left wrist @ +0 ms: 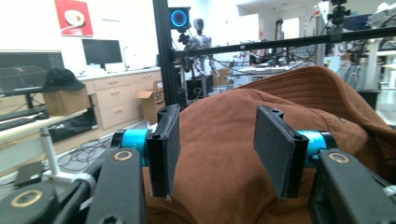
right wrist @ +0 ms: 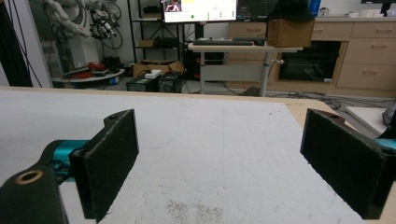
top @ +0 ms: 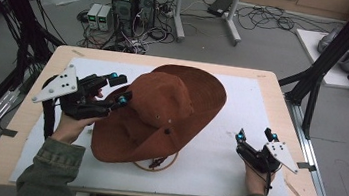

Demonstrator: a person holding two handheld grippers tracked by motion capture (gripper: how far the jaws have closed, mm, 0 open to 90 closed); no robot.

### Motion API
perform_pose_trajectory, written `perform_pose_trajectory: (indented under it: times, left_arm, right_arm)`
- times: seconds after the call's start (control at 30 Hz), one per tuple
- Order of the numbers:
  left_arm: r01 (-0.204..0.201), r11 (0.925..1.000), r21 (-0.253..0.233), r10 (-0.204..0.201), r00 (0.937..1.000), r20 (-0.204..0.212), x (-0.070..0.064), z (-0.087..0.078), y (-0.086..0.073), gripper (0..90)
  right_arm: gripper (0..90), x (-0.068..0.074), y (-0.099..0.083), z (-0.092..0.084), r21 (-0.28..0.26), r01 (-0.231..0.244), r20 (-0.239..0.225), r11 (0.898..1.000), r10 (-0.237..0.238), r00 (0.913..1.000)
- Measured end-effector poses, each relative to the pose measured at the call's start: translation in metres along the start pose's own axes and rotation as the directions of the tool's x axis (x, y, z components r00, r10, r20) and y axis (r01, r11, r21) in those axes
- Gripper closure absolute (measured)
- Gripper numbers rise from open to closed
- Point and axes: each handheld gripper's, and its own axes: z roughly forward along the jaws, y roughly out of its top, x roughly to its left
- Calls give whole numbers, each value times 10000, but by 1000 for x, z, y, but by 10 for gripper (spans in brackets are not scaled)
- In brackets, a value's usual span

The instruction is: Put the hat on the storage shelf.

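Left gripper (top: pixel 117 89) is held part-open over the brown hat (top: pixel 160 116) crown, nothing clamped; regrasping is judged next, right gripper (top: pixel 257 135) parked open.

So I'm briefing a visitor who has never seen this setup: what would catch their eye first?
The big brown hat in the middle of the white mat on the table, brim curled up at the back. Then the left gripper at its crown, jaws open, and the right gripper open over bare mat.

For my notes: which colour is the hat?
Rust brown hat; the high view shows it best.
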Motion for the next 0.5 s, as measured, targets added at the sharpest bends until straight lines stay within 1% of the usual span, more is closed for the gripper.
perform_pose_trajectory:
  times: [0.13, 0.23, 0.33, 0.37, 0.43, 0.5]
  left_arm:
    - [40, 10000, 11, -40, 9993, -379, 2, -7, 1, 449]
    - [127, 9999, 83, -121, 9972, -735, 3, -14, 1, 411]
    - [154, 9997, 186, -131, 9927, -1200, 5, -21, 0, 364]
    - [160, 9996, 221, -129, 9909, -1341, 6, -24, -1, 360]
    - [305, 9993, 209, -270, 9885, -1489, 7, -30, -4, 332]
    - [409, 9988, 281, -355, 9844, -1725, 8, -36, -6, 309]
  right_arm:
    - [106, 0, 0, 0, -4, 2, 10, 10000, -2, 10000]
    - [106, 0, 0, 0, -48, 5, -3, 10000, -5, 10000]
    - [106, 0, 1, -1, -50, 19, 1, 10000, -19, 10000]
    - [106, 0, 1, -1, -52, 16, 10, 10000, -16, 10000]
    - [105, 1, 1, 0, -54, 16, 1, 10000, -16, 10000]
    - [106, 1, 1, -1, -39, 13, -4, 10000, -13, 10000]
